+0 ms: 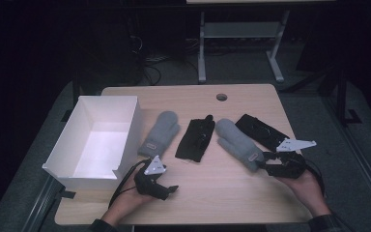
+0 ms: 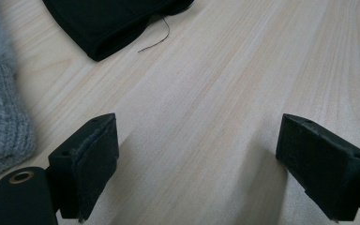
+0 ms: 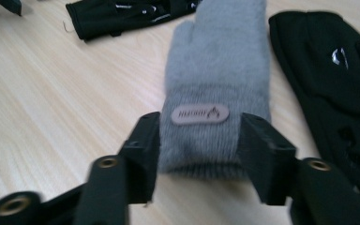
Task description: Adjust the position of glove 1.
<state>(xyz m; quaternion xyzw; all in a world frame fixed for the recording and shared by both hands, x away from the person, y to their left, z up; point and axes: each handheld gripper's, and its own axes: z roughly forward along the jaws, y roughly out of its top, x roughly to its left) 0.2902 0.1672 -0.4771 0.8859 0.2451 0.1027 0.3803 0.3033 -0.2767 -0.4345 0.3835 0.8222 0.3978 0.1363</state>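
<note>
- Right gripper (image 3: 199, 140) pinches the grey mitten (image 3: 215, 89) at its cuff, on the pale wooden table (image 1: 232, 193).
- Left gripper (image 2: 197, 159) is spread over bare wood; dark room beyond.

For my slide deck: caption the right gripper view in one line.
Right gripper closes its jaws around the ribbed cuff of a grey mitten, flanked by black gloves on the wooden table.

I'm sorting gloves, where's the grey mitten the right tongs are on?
In the high view the grey mitten lies right of centre, between two black gloves, its cuff between the right tongs.
</note>
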